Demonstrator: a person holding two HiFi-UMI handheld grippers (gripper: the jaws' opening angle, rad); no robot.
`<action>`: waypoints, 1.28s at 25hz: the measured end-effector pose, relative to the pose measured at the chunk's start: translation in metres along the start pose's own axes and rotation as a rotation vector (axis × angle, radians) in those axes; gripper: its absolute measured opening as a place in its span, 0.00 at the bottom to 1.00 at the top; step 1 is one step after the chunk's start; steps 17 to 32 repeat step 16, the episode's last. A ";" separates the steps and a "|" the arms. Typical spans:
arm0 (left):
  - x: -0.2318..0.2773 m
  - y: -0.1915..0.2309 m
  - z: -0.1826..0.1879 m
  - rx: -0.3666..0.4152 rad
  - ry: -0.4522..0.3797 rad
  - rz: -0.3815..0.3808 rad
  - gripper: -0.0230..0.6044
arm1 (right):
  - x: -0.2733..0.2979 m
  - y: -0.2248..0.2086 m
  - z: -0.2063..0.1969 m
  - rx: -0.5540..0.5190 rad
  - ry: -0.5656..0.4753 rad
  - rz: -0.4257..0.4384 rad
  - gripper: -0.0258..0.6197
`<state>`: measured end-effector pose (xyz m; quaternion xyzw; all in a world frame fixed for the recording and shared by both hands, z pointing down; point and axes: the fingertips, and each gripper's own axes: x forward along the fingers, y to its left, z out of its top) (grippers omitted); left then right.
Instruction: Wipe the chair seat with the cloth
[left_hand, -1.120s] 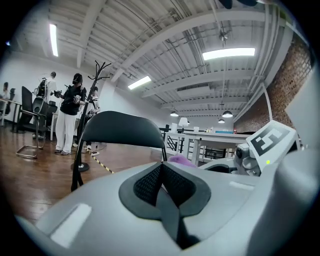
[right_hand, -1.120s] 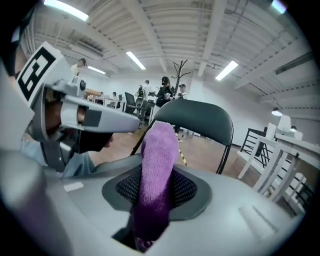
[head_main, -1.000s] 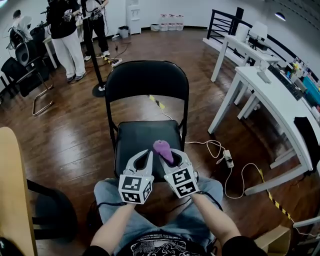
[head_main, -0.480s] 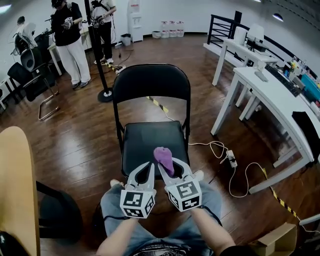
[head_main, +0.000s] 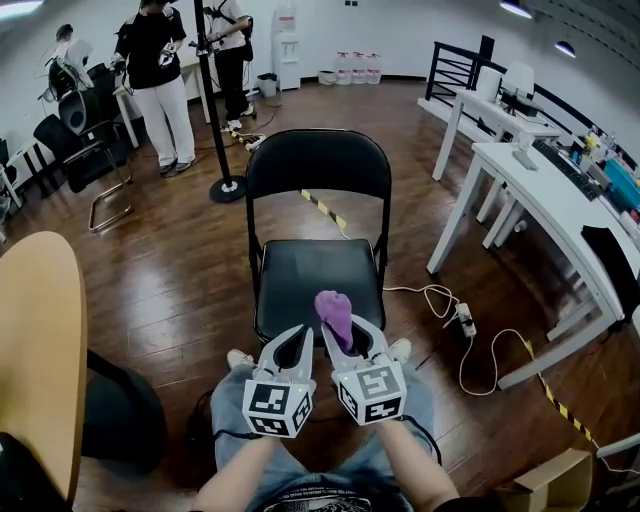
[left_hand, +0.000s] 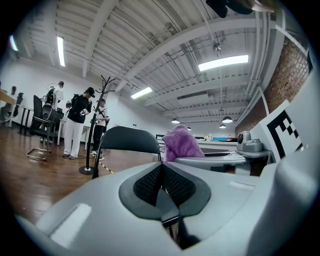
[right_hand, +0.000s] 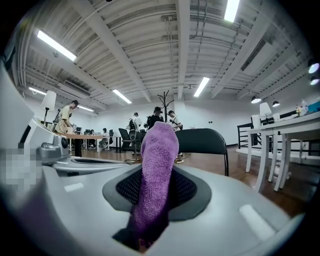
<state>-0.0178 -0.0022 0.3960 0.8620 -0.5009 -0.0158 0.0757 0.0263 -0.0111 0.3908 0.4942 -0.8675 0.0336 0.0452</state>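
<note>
Cloth (head_main: 335, 310) pinched in right gripper (head_main: 350, 338) jaws (tip poking out), lower centre by chair seat (head_main: 300, 270) front edge; left gripper (head_main: 296, 338) jaws together, empty

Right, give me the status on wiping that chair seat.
Done: the purple cloth is picked up, clamped in the fingers of the right gripper. In hand: both grippers hover by the front edge of the chair seat; the left gripper is shut and empty. Left: all the wiping, since the cloth sticks up in the air and is not on the seat.
</note>
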 end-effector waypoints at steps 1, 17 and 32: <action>-0.003 0.000 0.001 -0.003 -0.003 0.003 0.04 | -0.003 0.001 0.001 -0.001 -0.002 -0.004 0.22; -0.030 -0.007 0.002 -0.003 -0.007 0.015 0.04 | -0.025 0.019 -0.006 0.056 -0.008 -0.017 0.22; -0.030 -0.007 0.002 -0.003 -0.007 0.015 0.04 | -0.025 0.019 -0.006 0.056 -0.008 -0.017 0.22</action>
